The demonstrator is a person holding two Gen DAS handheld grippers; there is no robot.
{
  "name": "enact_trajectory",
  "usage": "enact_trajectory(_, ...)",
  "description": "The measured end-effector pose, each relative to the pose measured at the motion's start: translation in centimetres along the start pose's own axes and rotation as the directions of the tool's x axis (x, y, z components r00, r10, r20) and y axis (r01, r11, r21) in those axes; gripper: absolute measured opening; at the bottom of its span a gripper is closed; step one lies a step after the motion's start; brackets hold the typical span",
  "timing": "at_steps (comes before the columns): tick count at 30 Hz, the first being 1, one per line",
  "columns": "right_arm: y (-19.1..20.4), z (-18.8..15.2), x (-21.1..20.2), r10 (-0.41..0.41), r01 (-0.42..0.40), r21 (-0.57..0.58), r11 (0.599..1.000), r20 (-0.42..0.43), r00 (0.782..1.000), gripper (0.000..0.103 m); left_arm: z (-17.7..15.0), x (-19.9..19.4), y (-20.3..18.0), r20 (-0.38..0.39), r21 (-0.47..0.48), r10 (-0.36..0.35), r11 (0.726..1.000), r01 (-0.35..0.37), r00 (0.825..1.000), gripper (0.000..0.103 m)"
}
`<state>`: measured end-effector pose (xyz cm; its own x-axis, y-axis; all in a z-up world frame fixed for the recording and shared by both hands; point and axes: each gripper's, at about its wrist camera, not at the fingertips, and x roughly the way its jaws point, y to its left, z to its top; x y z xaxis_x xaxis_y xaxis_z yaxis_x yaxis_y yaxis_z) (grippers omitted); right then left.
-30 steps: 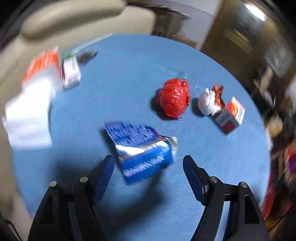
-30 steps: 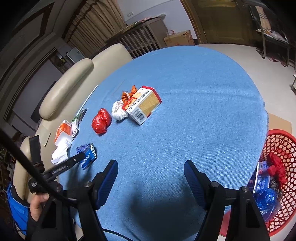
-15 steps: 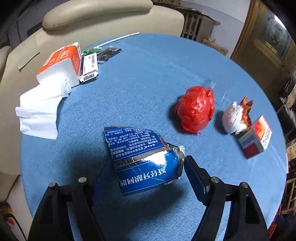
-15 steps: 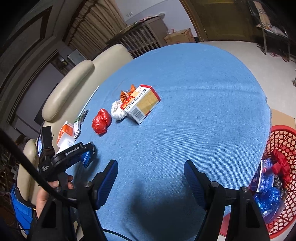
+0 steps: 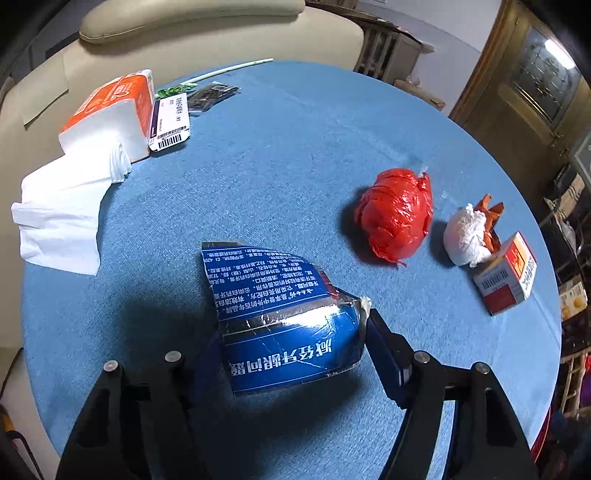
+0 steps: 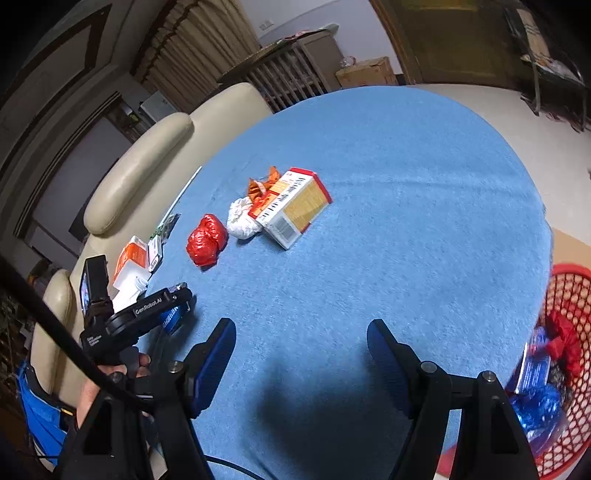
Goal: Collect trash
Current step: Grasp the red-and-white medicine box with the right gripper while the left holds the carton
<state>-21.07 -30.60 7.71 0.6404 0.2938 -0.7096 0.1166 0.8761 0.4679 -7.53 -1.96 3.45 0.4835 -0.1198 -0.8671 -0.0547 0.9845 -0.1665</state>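
A crumpled blue carton (image 5: pixel 280 332) with white print lies on the blue round table (image 5: pixel 277 147), between the fingers of my left gripper (image 5: pixel 291 328). Its jaws are closing: the right pad touches the carton's torn edge, and the left pad is hidden behind its other side. Beyond it lie a red plastic bag ball (image 5: pixel 395 214), a white paper wad (image 5: pixel 465 232) with an orange wrapper (image 5: pixel 489 214), and a red-and-white box (image 5: pixel 506 277). My right gripper (image 6: pixel 301 343) hangs open over bare tablecloth, with nothing between its fingers. From there the left gripper (image 6: pixel 173 302) shows at the table's left edge.
A red mesh basket (image 6: pixel 569 295) holding blue and red trash stands on the floor at the right of the table. An orange tissue pack (image 5: pixel 110 110) with loose white tissues, a barcode label packet (image 5: pixel 170 122) and a cream sofa (image 5: pixel 221 33) are at the far left.
The left gripper has come down around the blue carton and its fingers have narrowed onto the sides. The right gripper has stayed in place.
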Motion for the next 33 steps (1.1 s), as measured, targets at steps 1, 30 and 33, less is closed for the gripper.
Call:
enact_trajectory(1, 0.3, 0.3, 0.2, -0.003, 0.003, -0.012, 1.0, 0.002, 1.0, 0.077, -0.1, -0.1, 0.2, -0.001, 0.005, -0.01, 1.0, 0.01, 1.0, 0.073)
enact_trajectory(30, 5.2, 9.2, 14.3, -0.284, 0.287, 0.037, 0.957, -0.066, 0.957, 0.068, -0.9, -0.8, 0.4, 0.004, 0.117, -0.07, 0.991, 0.069, 0.998, 0.073)
enact_trajectory(33, 4.3, 8.4, 12.9, -0.278, 0.279, 0.01, 0.96, -0.065, 0.958, 0.064, -1.0, -0.7, 0.1, 0.009, 0.129, -0.063, 0.99, 0.061, 0.998, 0.073)
